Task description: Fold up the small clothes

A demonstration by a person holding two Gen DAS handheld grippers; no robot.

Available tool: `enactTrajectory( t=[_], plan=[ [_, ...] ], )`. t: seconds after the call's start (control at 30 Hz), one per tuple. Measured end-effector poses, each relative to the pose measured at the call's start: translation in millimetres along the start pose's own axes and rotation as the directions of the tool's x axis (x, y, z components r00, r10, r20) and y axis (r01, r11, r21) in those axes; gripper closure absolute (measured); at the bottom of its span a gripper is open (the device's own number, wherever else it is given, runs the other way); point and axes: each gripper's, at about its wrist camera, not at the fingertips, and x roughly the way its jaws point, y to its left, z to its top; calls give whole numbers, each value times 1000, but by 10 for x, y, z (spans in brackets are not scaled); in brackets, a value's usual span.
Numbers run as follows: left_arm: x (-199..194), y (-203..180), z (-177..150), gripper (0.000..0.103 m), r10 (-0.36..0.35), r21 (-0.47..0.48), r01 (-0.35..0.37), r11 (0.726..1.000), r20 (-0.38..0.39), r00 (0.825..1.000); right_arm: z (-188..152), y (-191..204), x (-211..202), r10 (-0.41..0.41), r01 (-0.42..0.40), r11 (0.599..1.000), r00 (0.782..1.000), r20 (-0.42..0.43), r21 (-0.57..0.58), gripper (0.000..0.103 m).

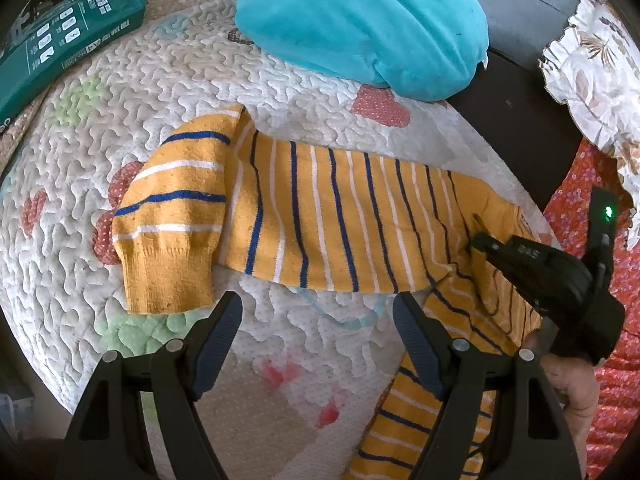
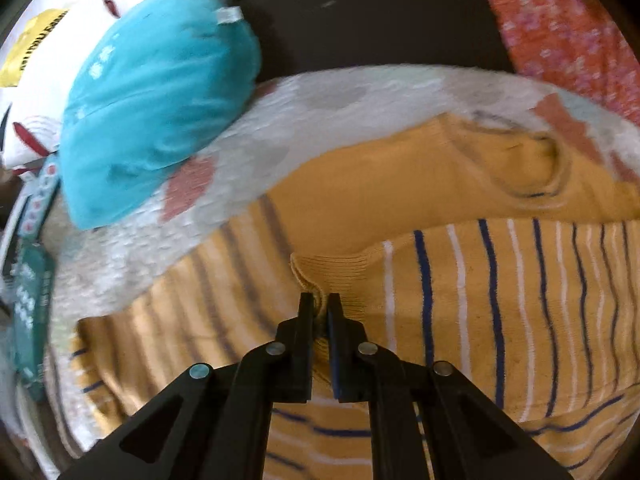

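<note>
1. The striped sweater (image 1: 320, 216) lies flat on the quilted pad (image 1: 180, 80), its body running lengthwise from left to right across the left wrist view. One sleeve (image 1: 172, 216) is already folded over the left end of the body.
2. The left hand-held gripper (image 1: 318, 324) hovers above bare pad just in front of the sweater's near edge. Its jaws stand wide apart with nothing between them.
3. The right hand-held gripper (image 2: 320, 312) is clamped on the ribbed cuff (image 2: 332, 276) of the other sleeve. A fold of yellow knit is pinched between its pads, as the right wrist view shows.
4. The neck opening (image 2: 524, 160) lies beyond and to the right of that grip, at the far end of the body.
5. Deciding relation: the held cuff sits over the striped body, with the sleeve trailing back toward the person. Judgement: the right hand is the working one; the sleeve needs carrying across the body's long axis and laying flat.
6. A blue cushion (image 1: 360, 20) and a green box (image 1: 60, 40) lie well apart from the sweater.
</note>
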Motion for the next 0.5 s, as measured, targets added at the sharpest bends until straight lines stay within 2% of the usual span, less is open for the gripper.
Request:
enactTrajectory(
  t=[0.13, 0.23, 0.27, 0.33, 0.43, 0.5],
  plan=[
    [50, 33, -6, 26, 15, -3, -15, 1000, -10, 1000, -110, 125, 180, 39, -41, 998, 997, -64, -41, 87],
    [76, -38, -70, 26, 26, 33, -25, 999, -11, 1000, -190, -13, -123, 87, -88, 995, 996, -16, -41, 81],
    [90, -99, -121, 26, 30, 62, -29, 998, -14, 999, -250, -141, -282, 88, -88, 996, 996, 1, -28, 77],
    [118, -226, -230, 26, 19, 116, -16, 993, -28, 999, -418, -458, -537, 70, -70, 997, 998, 3, 8, 76],
    [171, -474, -514, 26, -12, 218, 27, 976, -69, 998, -823, -1111, -853, 33, -30, 998, 999, -34, 63, 76],
    [227, -612, -754, 26, -26, 282, 59, 958, -117, 993, -1175, -1590, -1012, -25, 33, 994, 997, -78, 107, 76]
  ],
)
